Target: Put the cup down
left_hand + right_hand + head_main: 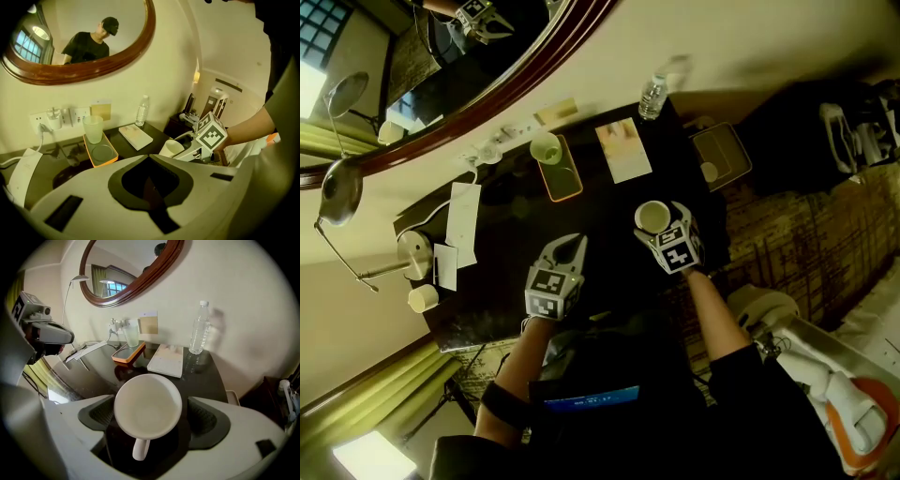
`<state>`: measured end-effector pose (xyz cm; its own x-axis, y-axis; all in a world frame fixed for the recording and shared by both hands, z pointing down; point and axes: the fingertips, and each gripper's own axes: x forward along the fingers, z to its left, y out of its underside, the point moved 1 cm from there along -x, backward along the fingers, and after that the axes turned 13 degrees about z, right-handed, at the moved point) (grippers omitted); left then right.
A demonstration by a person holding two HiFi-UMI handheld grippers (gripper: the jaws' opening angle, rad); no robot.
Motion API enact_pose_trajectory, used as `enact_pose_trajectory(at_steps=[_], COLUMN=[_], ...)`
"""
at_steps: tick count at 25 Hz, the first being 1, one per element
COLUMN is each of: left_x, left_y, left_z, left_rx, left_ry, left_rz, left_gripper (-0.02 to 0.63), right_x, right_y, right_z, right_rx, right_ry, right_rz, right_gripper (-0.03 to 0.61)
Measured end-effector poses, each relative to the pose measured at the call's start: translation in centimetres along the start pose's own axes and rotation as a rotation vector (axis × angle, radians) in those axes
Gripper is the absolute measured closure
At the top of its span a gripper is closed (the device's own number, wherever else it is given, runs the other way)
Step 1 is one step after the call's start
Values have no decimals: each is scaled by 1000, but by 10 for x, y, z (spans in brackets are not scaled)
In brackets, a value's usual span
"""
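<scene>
On the dark desk (502, 272) our left claw (569, 246) is closed and empty, just beside our right claw (661, 223). The right claw's jaws stand wide, pads clear of the white cup (147, 404), which stands on the desk between them, handle toward us.

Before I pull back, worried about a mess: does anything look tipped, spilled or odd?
Nothing stands out. The white cup stands upright and empty on the dark table, clear of the right gripper's open jaws.
</scene>
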<state>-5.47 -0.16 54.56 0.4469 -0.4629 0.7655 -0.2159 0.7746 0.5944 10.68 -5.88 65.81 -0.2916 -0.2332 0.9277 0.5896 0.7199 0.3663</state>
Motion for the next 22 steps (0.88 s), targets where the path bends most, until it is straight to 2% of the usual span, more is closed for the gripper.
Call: enact_pose_trajectory(at_steps=[8,11,19,22], left_x=[8,10,17,11], left_y=[5,5,17,11], left_z=[-2,-1,8,7], left_rx=[-28,-33,-32,-52], left_ry=[-10,-6,-10,-13], left_rz=[13,14,11,15], left_gripper=[614,614,614,614], right_x=[9,12,13,13], right_y=[-1,-1,-2,-3], right_z=[1,7,7,7], right_rx=[-14,-33,-58,-84], right_ry=[-63,-94,-94,-98], right_rz=[2,10,15,21], right_gripper=[69,125,138,140])
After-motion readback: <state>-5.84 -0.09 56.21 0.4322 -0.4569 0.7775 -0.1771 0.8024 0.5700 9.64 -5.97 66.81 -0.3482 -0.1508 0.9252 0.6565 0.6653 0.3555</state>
